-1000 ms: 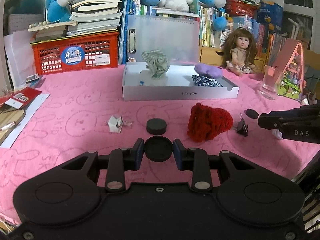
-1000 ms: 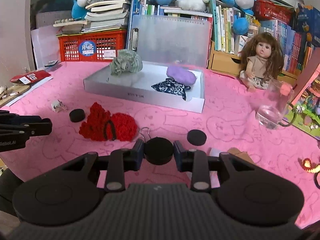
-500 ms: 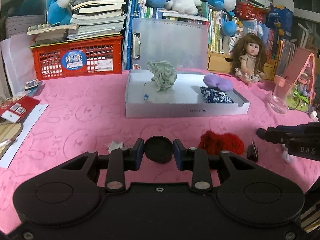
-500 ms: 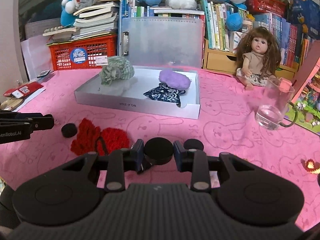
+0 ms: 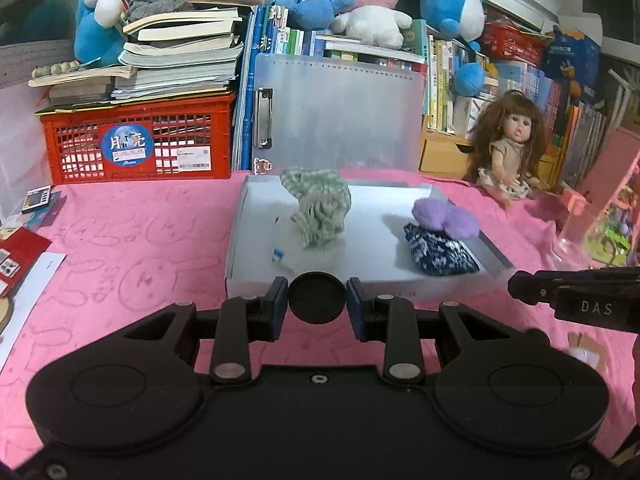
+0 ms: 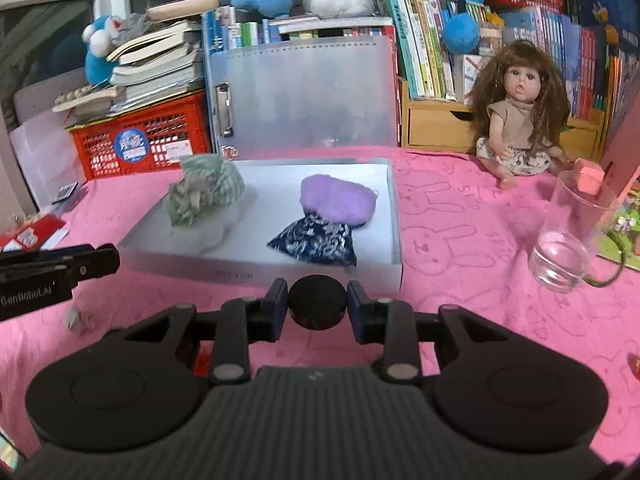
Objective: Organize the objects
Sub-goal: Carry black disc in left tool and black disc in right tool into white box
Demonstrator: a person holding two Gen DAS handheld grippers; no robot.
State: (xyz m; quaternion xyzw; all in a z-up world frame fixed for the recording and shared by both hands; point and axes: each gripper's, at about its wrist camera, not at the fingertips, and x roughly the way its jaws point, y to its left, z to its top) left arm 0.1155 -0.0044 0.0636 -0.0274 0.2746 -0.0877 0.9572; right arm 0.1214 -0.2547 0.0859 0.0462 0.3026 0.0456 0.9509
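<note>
The left gripper (image 5: 317, 304) has its jaws closed on a black disc (image 5: 317, 297), the blue pads pressing its two sides. The right gripper (image 6: 317, 305) grips a second disc (image 6: 317, 301) the same way, jaws drawn in to the disc's width.

Just past the left jaws lies the white tray (image 5: 256, 276) on the pink worktop (image 5: 132, 240). In the tray, straight ahead of the left jaws, stands a green scrunchie (image 5: 320, 210); ahead and to the right lie a purple scrunchie (image 5: 444, 216) and a navy scrunchie (image 5: 438, 254), touching each other. The right gripper's finger (image 5: 560, 294) reaches in from the right of the left jaws.

From the right wrist, the tray (image 6: 372, 276) is again just beyond the jaws, with the navy scrunchie (image 6: 316, 240) nearest, straight ahead, the purple one (image 6: 338, 200) behind it and the green one (image 6: 204, 188) ahead to the left. The left gripper's finger (image 6: 60, 268) shows at the left. A small crumpled scrap (image 6: 78, 320) lies on the worktop left of the right jaws. A glass (image 6: 572, 236) stands well to the right, a doll (image 6: 520, 116) behind it. Behind the tray lean a clear folder (image 6: 304, 100) and a red crate (image 6: 140, 140).
</note>
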